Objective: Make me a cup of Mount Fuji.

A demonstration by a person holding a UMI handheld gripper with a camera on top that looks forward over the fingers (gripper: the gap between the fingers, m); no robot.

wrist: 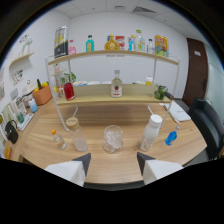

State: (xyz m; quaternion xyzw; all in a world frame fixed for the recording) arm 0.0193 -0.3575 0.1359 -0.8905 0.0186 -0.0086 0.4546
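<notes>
The gripper (113, 161) hangs above the near edge of a wooden table (120, 167), its 2 fingers (82, 161) spread wide apart with nothing between them. Just ahead of the gap stands a clear glass mug (113, 138), which seems to hold ice, resting on the table and clear of both fingers. Left of the mug is a glass jar (76, 134) with a wooden lid, and further left a small bottle (58, 139) with an orange cap. Right of the mug stands a tall clear bottle (150, 132) with a white cap, tilted in this view, and beyond that a small blue bottle (171, 137). Behind these runs a 2-tier wooden shelf (115, 92). On its lower board a spirit bottle (116, 84) with a red label stands in the middle, straight beyond the mug, with a red flask (69, 90) toward the left end and a green object at the right end. The upper board carries a row of bottles and cartons (120, 44). An orange pot (42, 94) sits on the table left of the shelf, and a dark chair (210, 120) stands at the right.
</notes>
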